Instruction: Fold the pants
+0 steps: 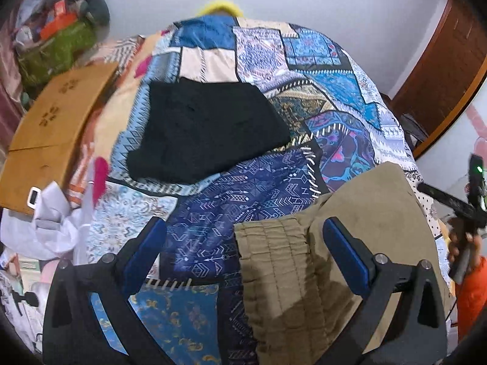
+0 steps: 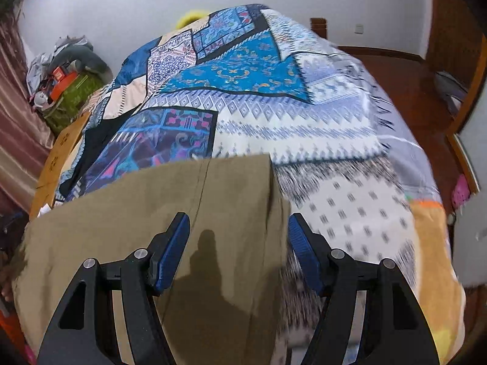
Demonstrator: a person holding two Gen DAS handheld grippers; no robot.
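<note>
Broadly, khaki pants lie flat on the patchwork bed cover, under the gaping, empty right tool. Their elastic waistband sits between the parted pads of the left tool. Lower edges are cut off.

A patchwork bedspread in blues, creams and purples fills the middle of both views. A folded black garment lies on it, left of centre in the left wrist view. At the left edge sits a flat brown cardboard box, with crumpled white plastic below it. A pile of clutter with a green bag occupies the upper left corner. A yellow object peeks over the top edge of the bed. Dark wooden furniture stands at the upper right.
</note>
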